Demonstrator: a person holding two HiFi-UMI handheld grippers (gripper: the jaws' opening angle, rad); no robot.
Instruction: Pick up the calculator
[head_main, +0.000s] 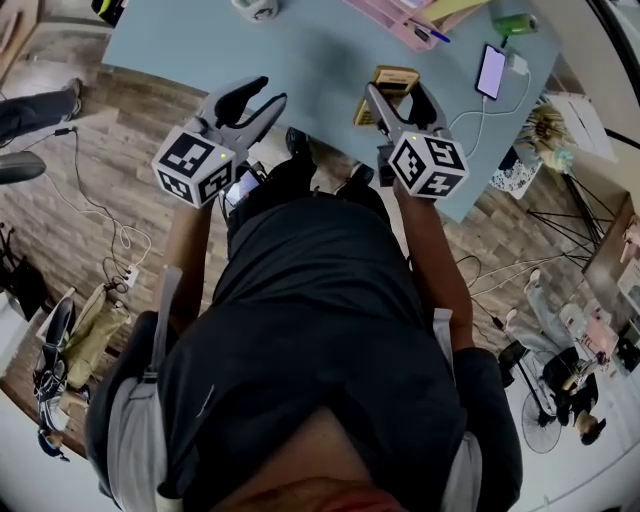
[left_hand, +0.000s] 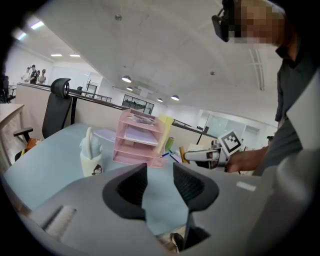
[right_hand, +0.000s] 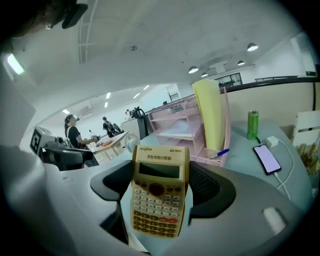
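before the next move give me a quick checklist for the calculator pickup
1. Right gripper on the calculator: ok, both jaws press on its sides.
2. Calculator held straight: ok, upright, with its keys facing the right gripper view.
3. Calculator clear of the table: cannot tell.
4. Left gripper free: ok, jaws apart, nothing between them.
5. Phone out of the way: ok, it lies on the table apart from the right gripper, off to its right.
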